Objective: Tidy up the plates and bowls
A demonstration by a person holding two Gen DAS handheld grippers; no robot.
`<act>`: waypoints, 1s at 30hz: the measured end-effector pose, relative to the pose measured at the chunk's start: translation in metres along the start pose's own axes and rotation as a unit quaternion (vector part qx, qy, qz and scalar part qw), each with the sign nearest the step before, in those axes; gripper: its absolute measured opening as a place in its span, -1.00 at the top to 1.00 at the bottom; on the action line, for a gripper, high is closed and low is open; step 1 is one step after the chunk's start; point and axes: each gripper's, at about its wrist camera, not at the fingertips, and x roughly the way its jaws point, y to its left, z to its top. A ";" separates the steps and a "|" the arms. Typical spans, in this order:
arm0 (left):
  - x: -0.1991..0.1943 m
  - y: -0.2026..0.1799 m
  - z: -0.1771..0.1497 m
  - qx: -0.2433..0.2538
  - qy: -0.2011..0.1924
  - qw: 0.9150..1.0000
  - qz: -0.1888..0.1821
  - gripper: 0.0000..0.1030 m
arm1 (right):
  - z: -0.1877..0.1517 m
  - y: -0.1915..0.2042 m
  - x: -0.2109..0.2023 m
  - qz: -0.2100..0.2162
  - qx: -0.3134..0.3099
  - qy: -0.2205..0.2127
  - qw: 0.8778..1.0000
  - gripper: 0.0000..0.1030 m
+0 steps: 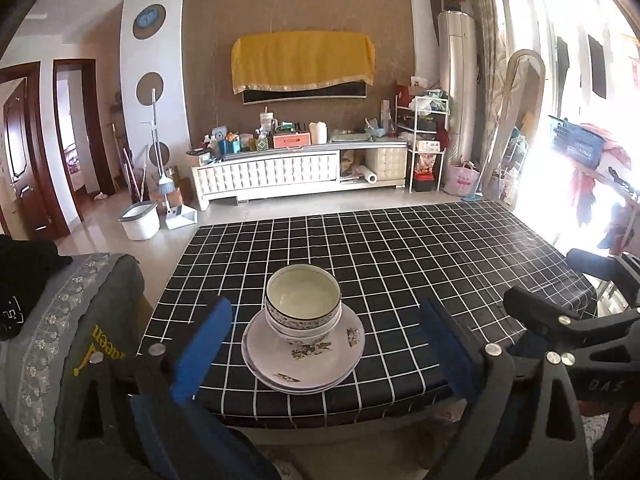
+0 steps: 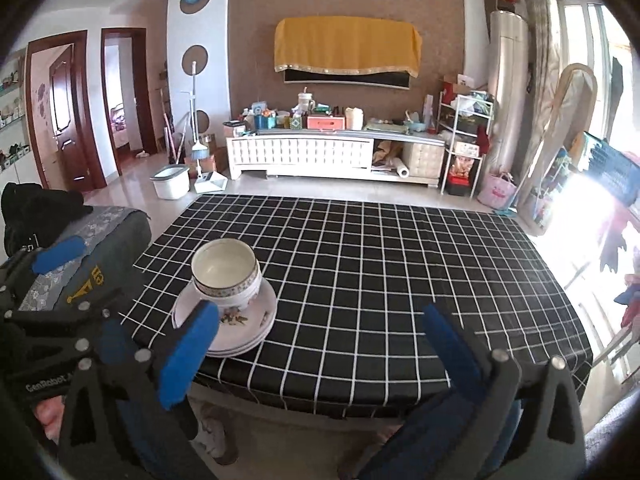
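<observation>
1. Two bowls [image 1: 303,304], one nested in the other, sit on a stack of plates [image 1: 304,354] near the front-left corner of the counter [image 1: 440,264]. Looks to me like the organizing is pretty much done.
2. Key relation: the stack lies straight ahead of the left gripper [image 1: 324,344], framed between its blue pads, with clear gaps on both sides. For the right gripper [image 2: 320,344] it sits off to the left, just past the left pad. So the left hand is better lined up if anything needs a nudge.
3. Both sets of jaws are spread wide and holding nothing.
4. No real long axis here, everything's round. The stack stands upright and symmetric, so it reads the same from any side.
5. Materials: glossy white ceramic, flower prints on the plates, patterned band around the bowl rims. The counter wears a black cloth with a white grid.
</observation>
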 end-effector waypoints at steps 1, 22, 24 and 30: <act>-0.002 -0.002 -0.002 0.001 -0.002 1.000 -0.003 -0.94 | -0.002 -0.001 -0.001 -0.004 0.000 0.001 1.000 -1.00; -0.015 -0.016 -0.013 0.005 0.002 1.000 0.006 -1.00 | -0.019 -0.010 -0.021 -0.001 0.008 -0.017 1.000 -1.00; -0.016 -0.017 -0.014 0.004 0.004 1.000 0.006 -1.00 | -0.019 -0.010 -0.021 0.000 0.009 -0.016 1.000 -1.00; -0.019 -0.017 -0.014 0.002 0.000 1.000 0.004 -1.00 | -0.021 -0.012 -0.025 0.010 0.016 -0.023 1.000 -1.00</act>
